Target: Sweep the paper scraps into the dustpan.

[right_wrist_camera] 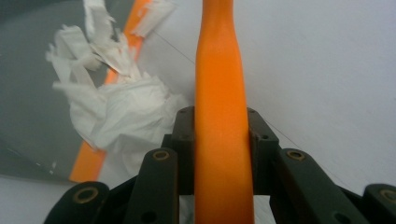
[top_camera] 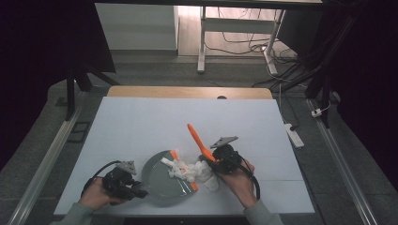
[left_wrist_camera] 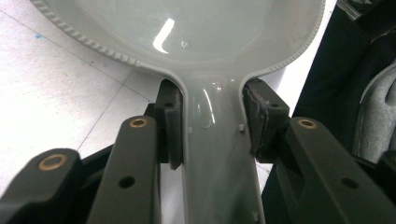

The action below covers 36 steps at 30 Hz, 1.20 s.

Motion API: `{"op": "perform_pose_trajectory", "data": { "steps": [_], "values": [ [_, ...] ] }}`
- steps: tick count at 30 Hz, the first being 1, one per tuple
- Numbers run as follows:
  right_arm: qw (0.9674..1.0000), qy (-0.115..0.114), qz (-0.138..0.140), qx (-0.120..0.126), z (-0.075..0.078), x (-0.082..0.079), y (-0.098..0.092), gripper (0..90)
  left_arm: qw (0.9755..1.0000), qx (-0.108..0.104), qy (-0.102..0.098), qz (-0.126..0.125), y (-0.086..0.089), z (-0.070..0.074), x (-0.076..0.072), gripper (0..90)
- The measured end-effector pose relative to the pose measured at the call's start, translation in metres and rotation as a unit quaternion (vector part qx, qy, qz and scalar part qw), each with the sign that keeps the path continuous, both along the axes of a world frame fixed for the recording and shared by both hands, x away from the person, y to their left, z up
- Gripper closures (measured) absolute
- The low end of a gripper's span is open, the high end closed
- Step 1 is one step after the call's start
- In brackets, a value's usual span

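Observation:
A grey dustpan [top_camera: 164,180] with an orange lip [top_camera: 194,186] lies flat near the table's front edge. My left gripper [top_camera: 142,191] is shut on its handle [left_wrist_camera: 217,158]; both pads press the handle's sides in the left gripper view, where that gripper [left_wrist_camera: 212,126] faces the pan [left_wrist_camera: 196,28]. My right gripper [top_camera: 212,164] is shut on an orange brush handle [top_camera: 196,137] that slants up and away. White torn paper scraps [top_camera: 187,169] are heaped at the pan's lip. In the right gripper view the gripper [right_wrist_camera: 220,135] clamps the orange handle [right_wrist_camera: 219,84], with paper [right_wrist_camera: 121,112] lying across the orange lip [right_wrist_camera: 88,161].
The white table [top_camera: 155,122] stretches back to a wooden far edge [top_camera: 187,92]. A person's hands come in from the bottom. Table legs and cables [top_camera: 244,44] stand on the floor behind, and a power strip [top_camera: 294,135] lies to the right.

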State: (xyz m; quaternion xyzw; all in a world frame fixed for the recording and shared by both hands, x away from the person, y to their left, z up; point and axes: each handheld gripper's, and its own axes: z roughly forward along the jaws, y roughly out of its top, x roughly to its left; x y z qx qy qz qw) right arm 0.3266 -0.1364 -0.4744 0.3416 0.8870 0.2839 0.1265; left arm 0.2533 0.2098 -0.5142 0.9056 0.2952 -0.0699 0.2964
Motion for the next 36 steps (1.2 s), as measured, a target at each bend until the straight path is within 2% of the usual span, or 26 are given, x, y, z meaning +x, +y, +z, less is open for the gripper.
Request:
{"op": "perform_pose_trajectory", "data": {
  "steps": [7, 19, 26, 29, 32, 36],
  "values": [
    [0.9996, 0.0, 0.027, 0.006, 0.0, -0.002, 0.028, 70.3, 1.0, 0.0, 0.001, 0.001, 0.0, 0.0, 0.0, 61.2],
    [0.9985, 0.002, 0.053, 0.017, -0.003, 0.0, 0.071, 70.2, 1.0, 0.001, 0.002, -0.002, 0.001, 0.0, 0.0, 61.3],
    [0.9958, -0.004, 0.082, 0.039, 0.0, -0.003, 0.095, 70.2, 1.0, 0.0, 0.002, -0.003, 0.001, 0.0, 0.001, 61.3],
    [0.9939, -0.017, 0.088, 0.064, 0.009, -0.003, 0.096, 70.3, 1.0, 0.0, 0.002, -0.002, 0.001, 0.0, 0.001, 61.3],
    [0.9929, -0.038, 0.079, 0.081, 0.02, 0.0, 0.09, 70.3, 1.0, 0.0, 0.002, -0.003, 0.001, 0.0, 0.001, 61.3],
    [0.9933, -0.05, 0.065, 0.081, 0.028, 0.008, 0.079, 70.3, 1.0, 0.0, 0.002, -0.003, 0.001, 0.0, 0.001, 61.2]
  ]
}}
